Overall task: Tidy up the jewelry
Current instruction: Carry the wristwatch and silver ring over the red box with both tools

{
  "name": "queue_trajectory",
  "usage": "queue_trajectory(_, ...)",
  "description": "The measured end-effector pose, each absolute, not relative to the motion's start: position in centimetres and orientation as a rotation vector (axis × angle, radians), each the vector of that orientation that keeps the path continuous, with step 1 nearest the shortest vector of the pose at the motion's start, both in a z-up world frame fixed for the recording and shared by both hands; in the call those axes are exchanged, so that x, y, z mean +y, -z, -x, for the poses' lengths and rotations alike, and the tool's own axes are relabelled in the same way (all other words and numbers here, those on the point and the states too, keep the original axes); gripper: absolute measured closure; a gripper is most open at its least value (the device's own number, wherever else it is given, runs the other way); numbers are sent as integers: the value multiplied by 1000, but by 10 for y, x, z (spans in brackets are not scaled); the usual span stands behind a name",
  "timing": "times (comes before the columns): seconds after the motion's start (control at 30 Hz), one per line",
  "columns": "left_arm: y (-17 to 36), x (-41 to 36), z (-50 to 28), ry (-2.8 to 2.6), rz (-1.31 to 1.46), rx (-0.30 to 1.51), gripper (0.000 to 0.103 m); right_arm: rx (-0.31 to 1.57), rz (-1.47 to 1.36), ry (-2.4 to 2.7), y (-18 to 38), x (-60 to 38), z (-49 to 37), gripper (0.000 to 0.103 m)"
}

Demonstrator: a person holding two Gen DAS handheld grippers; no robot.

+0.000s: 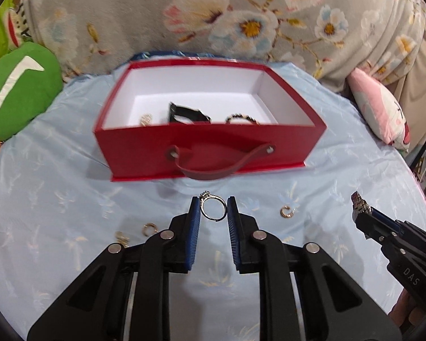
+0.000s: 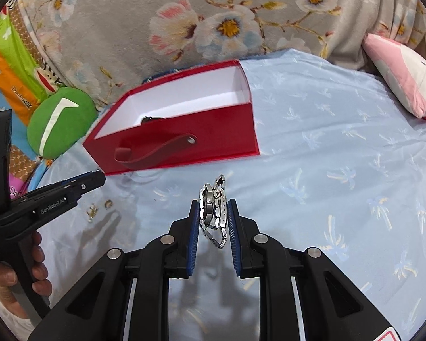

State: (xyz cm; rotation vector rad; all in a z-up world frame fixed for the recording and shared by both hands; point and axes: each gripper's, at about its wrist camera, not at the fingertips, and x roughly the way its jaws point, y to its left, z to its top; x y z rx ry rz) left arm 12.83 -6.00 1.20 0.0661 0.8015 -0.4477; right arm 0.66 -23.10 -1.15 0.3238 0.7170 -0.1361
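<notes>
A red open box [image 1: 210, 142] with a strap handle stands on the light blue sheet; it also shows in the right wrist view [image 2: 201, 130]. Inside lie a black item [image 1: 184, 113], a dark bead bracelet [image 1: 241, 119] and a small gold piece [image 1: 145, 119]. My left gripper [image 1: 213, 209] is shut on a silver ring [image 1: 211, 207] just in front of the box. My right gripper [image 2: 213, 210] is shut on a silver metal watch [image 2: 214, 210], held above the sheet; it shows at the right in the left wrist view [image 1: 360, 207].
Small gold earrings lie on the sheet [image 1: 286, 211], [image 1: 150, 228], [image 1: 122, 237]. A green cushion [image 1: 17, 91] lies left of the box. A pink pillow [image 1: 380, 110] is at the right. A floral blanket [image 1: 213, 14] rises behind.
</notes>
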Motion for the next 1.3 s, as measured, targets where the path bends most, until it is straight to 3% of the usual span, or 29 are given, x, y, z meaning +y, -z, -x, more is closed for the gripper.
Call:
queue_trajectory(0.7, -129, -36, -195, 370, -46, 514, 84, 405, -160, 54, -123, -201, -87, 85)
queue_trajectory(1.0, -125, -64, -248, 354, -75, 517, 84, 410, -167, 75, -126, -221, -147, 85)
queue_trajectory(1.3, -96, -90, -293, 336, -103, 577, 84, 482, -180, 98, -95, -240, -195, 85)
